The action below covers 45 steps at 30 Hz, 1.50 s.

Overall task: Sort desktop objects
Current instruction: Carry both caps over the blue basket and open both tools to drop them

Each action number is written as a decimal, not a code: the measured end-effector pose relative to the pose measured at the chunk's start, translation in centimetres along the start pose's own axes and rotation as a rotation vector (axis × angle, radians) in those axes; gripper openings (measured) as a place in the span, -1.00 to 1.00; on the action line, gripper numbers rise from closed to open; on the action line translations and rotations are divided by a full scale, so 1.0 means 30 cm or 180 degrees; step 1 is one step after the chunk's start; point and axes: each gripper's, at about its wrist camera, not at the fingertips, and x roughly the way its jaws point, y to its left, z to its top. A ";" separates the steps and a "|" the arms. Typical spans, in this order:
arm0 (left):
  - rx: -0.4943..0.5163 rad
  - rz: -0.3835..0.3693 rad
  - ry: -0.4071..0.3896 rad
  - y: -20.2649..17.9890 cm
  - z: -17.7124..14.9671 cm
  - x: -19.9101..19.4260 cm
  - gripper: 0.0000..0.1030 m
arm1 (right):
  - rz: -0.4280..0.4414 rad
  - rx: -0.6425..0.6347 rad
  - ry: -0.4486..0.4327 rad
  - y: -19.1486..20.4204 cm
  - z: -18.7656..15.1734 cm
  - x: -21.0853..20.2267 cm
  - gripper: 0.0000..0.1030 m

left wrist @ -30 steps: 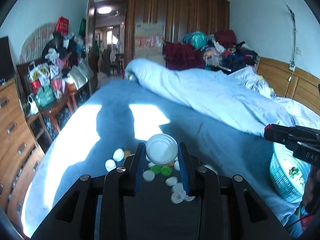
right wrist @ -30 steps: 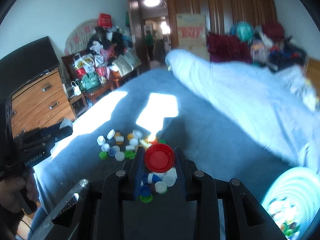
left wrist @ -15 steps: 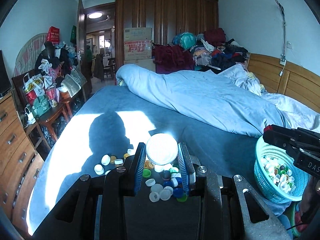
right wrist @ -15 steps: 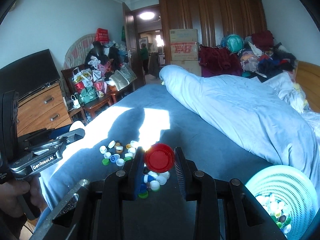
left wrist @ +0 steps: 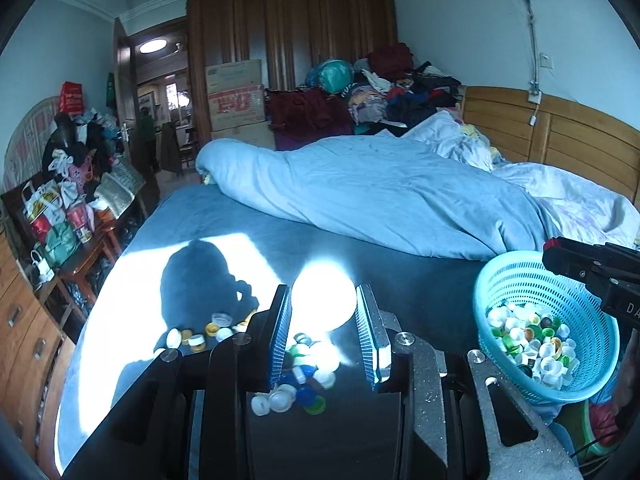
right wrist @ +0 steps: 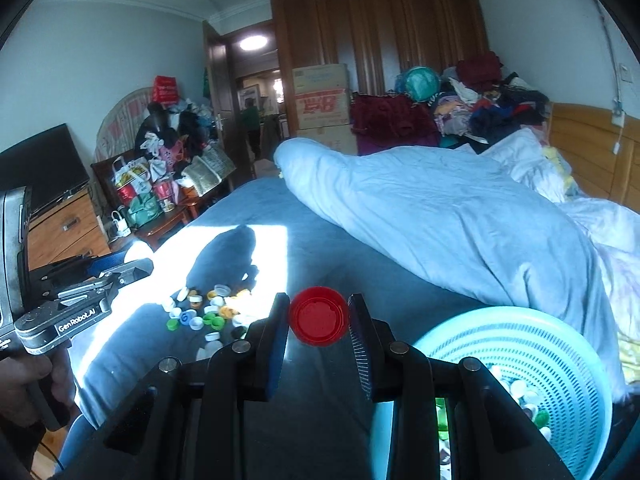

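Since a second ago we have lifted both lids off the bed and swung them right, so the turquoise perforated plastic basket [right wrist: 516, 364] now looms near. Our left tool [left wrist: 324, 308] is clamped on the round white plastic lid [left wrist: 323, 299]; our right tool [right wrist: 319, 322] is clamped on the round red plastic lid [right wrist: 319, 321], just left of the basket rim. The basket already holds many caps. A scatter of loose bottle caps [right wrist: 208, 312] remains on the blue bed sheet [right wrist: 320, 256], so plenty is left.

White cap [left wrist: 323, 298], red cap [right wrist: 319, 315], turquoise perforated basket [left wrist: 520, 276], blue bedsheet [left wrist: 224, 216].
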 end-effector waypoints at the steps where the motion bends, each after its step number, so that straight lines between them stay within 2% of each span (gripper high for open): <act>1: 0.0041 -0.0026 0.0001 -0.025 0.007 0.004 -0.46 | -0.0023 0.0024 -0.0005 -0.022 -0.003 -0.012 -0.36; 16: 0.0479 -0.0585 0.0051 -0.425 0.113 0.060 -0.46 | -0.0495 0.0325 -0.0032 -0.373 -0.048 -0.190 -0.36; 21: 0.0638 -0.0798 0.0145 -0.566 0.125 0.099 -0.46 | -0.0617 0.0429 0.0010 -0.469 -0.073 -0.218 -0.36; 30: 0.0890 -0.1152 0.0491 -0.776 0.089 0.193 -0.46 | -0.0733 0.0591 0.0109 -0.572 -0.143 -0.245 -0.35; 41: 0.1131 -0.1325 0.0720 -0.924 0.072 0.272 -0.46 | -0.0790 0.0692 0.0197 -0.646 -0.177 -0.233 -0.35; 43: 0.1157 -0.1310 0.0720 -0.930 0.070 0.275 -0.44 | -0.0786 0.0696 0.0221 -0.652 -0.179 -0.228 -0.28; 45: 0.1135 -0.1309 0.0713 -0.927 0.071 0.275 -0.31 | -0.0799 0.0697 0.0214 -0.651 -0.181 -0.231 0.00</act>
